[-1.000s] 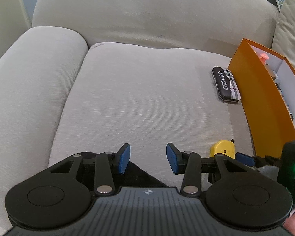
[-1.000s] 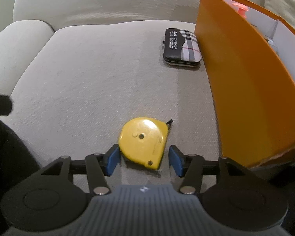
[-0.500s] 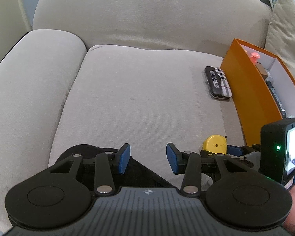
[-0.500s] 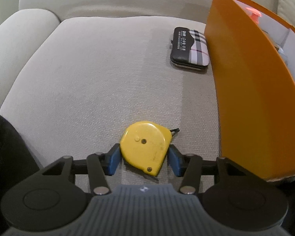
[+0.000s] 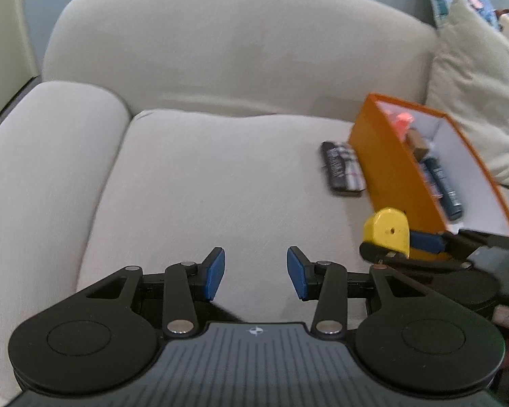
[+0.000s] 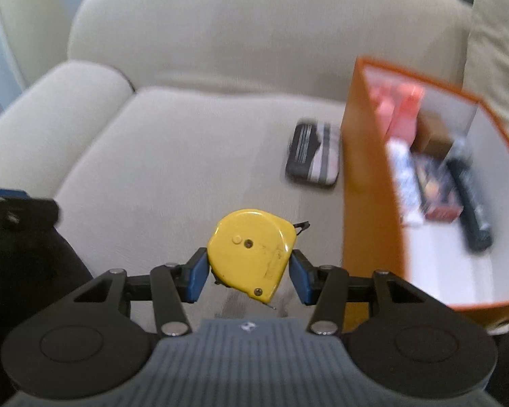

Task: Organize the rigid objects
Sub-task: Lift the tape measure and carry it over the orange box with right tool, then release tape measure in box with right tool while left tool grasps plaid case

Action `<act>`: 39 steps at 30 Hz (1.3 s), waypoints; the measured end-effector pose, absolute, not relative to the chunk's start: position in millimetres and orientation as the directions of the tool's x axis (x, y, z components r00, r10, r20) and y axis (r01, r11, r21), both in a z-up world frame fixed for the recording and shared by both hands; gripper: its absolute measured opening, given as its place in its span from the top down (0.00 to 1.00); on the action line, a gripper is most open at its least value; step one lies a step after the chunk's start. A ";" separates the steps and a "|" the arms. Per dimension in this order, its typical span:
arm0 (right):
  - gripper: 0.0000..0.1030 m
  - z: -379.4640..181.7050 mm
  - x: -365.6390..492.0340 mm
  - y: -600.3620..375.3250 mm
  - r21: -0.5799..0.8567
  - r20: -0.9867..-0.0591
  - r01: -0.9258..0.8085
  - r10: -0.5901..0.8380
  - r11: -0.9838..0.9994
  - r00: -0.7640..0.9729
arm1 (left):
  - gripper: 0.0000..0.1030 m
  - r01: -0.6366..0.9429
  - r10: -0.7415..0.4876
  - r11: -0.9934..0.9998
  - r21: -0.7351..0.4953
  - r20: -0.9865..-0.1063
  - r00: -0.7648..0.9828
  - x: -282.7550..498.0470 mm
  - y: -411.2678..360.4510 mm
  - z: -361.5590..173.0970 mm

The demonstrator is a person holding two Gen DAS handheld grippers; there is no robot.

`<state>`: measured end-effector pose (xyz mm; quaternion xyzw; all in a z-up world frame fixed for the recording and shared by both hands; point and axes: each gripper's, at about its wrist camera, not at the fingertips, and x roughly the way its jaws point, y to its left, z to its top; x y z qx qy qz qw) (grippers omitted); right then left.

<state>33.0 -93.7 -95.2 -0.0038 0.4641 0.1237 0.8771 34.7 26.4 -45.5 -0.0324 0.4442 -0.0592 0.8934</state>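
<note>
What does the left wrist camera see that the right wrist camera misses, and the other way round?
Only the left wrist view shows the left gripper, open with nothing between its fingers, and a patterned blue pillow behind the sofa back.

Only the right wrist view shows a white tube and a red-edged packet inside the box.

Both show the flat yellow tape measure gripped by the right gripper, the plaid-and-black case, the orange cardboard box and the beige sofa.

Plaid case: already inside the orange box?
No. In the right wrist view the plaid case lies on the sofa cushion, outside the orange box, beside its wall.
</note>
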 end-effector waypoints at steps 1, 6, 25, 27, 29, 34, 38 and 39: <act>0.49 -86.7 32.6 -99.3 0.111 -0.804 -0.216 0.216 0.970 0.554 | 0.51 0.093 -0.151 0.988 -0.119 -0.784 0.602 35.5 24.1 -42.6; 0.49 -51.9 35.9 -132.7 0.116 -0.763 -0.180 0.204 0.977 0.613 | 0.51 0.193 -0.215 0.974 -0.117 -0.747 0.630 44.0 6.6 -28.8; 0.49 -90.2 105.0 -269.8 0.028 -0.925 -0.137 0.078 0.990 0.373 | 0.42 0.468 -0.279 0.884 0.000 -0.804 0.525 144.0 -64.0 -80.1; 0.49 -101.1 115.1 -277.6 0.037 -0.942 -0.136 0.080 0.990 0.326 | 0.41 0.427 -0.269 0.904 -0.038 -0.826 0.496 163.8 -69.1 -91.7; 0.49 -111.6 122.3 -281.8 0.032 -0.956 -0.143 0.072 0.989 0.284 | 0.40 0.406 -0.276 0.911 -0.070 -0.835 0.475 178.6 -73.3 -101.0; 0.49 -136.5 141.5 -285.3 0.016 -0.979 -0.237 0.064 0.971 0.196 | 0.39 0.395 -0.272 0.914 -0.091 -0.860 0.432 210.7 -87.0 -124.2; 0.49 -154.5 155.0 -277.6 0.003 -0.990 -0.326 0.049 0.946 0.134 | 0.35 0.360 -0.293 0.922 -0.144 -0.867 0.403 231.9 -88.2 -136.9; 0.49 -159.1 157.9 -275.8 0.001 -0.992 -0.341 0.045 0.940 0.121 | 0.33 0.352 -0.298 0.923 -0.156 -0.867 0.399 235.9 -88.2 -139.3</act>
